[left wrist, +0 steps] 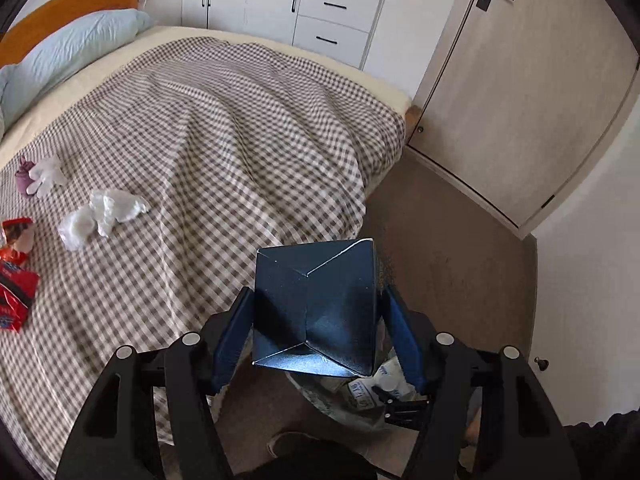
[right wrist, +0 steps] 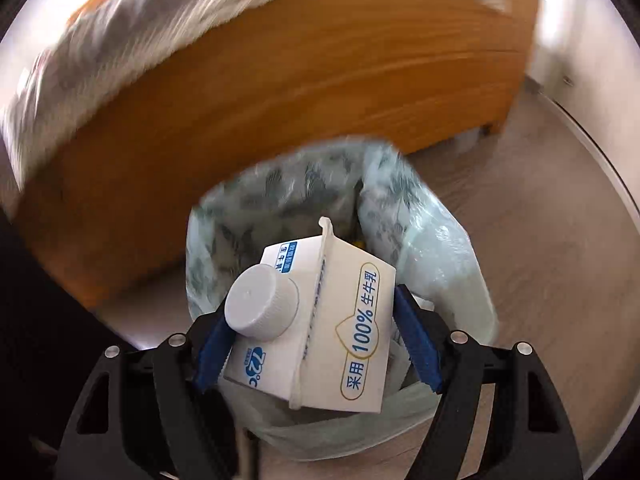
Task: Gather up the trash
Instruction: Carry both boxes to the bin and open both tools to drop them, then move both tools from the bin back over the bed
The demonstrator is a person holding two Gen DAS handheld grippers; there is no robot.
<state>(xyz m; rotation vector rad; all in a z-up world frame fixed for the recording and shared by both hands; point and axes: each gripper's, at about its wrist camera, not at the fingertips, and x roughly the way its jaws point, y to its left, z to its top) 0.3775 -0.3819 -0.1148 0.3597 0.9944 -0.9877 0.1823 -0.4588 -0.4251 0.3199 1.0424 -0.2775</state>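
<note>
My left gripper [left wrist: 316, 292] is shut on a dark blue carton [left wrist: 320, 312], held bottom-up past the foot of the bed. Under it shows part of the bin bag [left wrist: 320, 398]. My right gripper [right wrist: 312, 300] is shut on a white milk carton [right wrist: 344, 328] with a white screw cap [right wrist: 260, 300], right above the mouth of a bin lined with a pale green patterned bag [right wrist: 432, 248]. On the checked blanket [left wrist: 224, 128] lie crumpled white tissues [left wrist: 104, 216], a red snack wrapper [left wrist: 16, 280] and a purple and white bundle [left wrist: 38, 176].
The bin stands on the floor against the orange wooden bed frame [right wrist: 280, 92]. A closed door [left wrist: 520, 100] and white wardrobe drawers [left wrist: 332, 20] lie beyond the bed. A light blue pillow [left wrist: 68, 52] rests at the head. Brown floor [left wrist: 448, 248] runs between bed and door.
</note>
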